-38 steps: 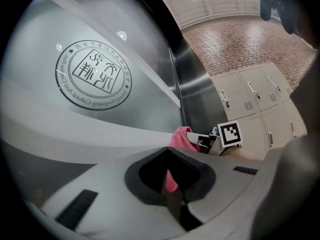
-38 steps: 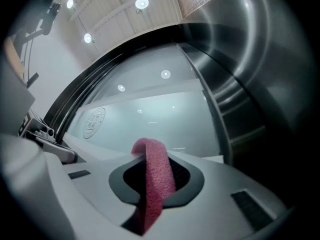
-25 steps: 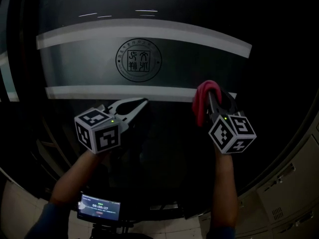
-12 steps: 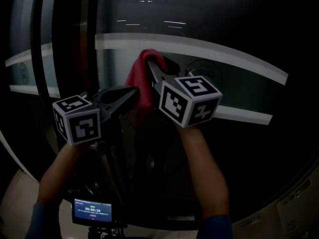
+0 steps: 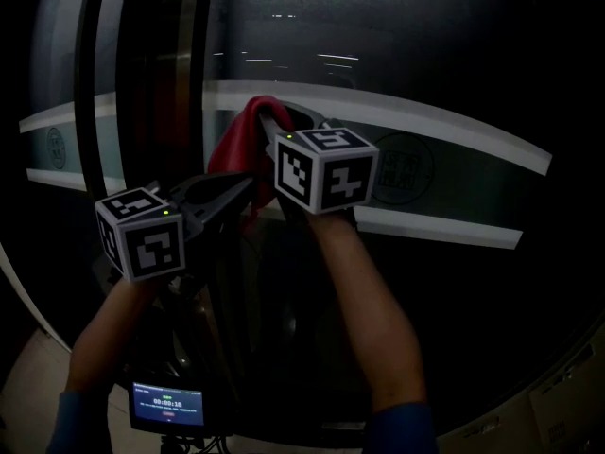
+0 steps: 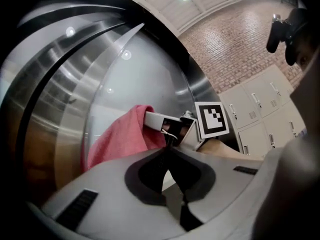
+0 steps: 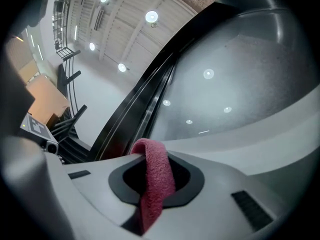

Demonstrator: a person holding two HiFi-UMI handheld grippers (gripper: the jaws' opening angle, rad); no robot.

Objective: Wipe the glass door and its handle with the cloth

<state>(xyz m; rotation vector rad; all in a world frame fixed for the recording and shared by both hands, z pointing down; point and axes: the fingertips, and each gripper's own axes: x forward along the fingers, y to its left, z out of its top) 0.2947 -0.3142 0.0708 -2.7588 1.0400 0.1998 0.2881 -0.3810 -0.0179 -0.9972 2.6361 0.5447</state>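
Note:
The dark glass door (image 5: 444,74) carries two white bands and fills the head view. A red cloth (image 5: 242,146) lies against the glass next to a tall vertical steel bar (image 5: 200,83). My right gripper (image 5: 275,121) is shut on the cloth, which hangs folded between its jaws as the red cloth (image 7: 153,181) in the right gripper view. My left gripper (image 5: 242,187) hovers just below and left of the cloth, shut on nothing. The left gripper view shows its tips (image 6: 168,151) meeting, with the pink-red cloth (image 6: 119,140) and the right gripper's marker cube (image 6: 212,119) beyond.
A round logo (image 5: 402,168) is printed on the glass right of the cloth. Dark vertical frame strips (image 5: 104,93) run at the left. A small lit screen (image 5: 167,407) sits near the floor below. Lockers (image 6: 260,114) and a brick wall are behind.
The right gripper has carried the cloth leftward across the glass, from right of the logo to the vertical bar. The left gripper has stayed low at the left.

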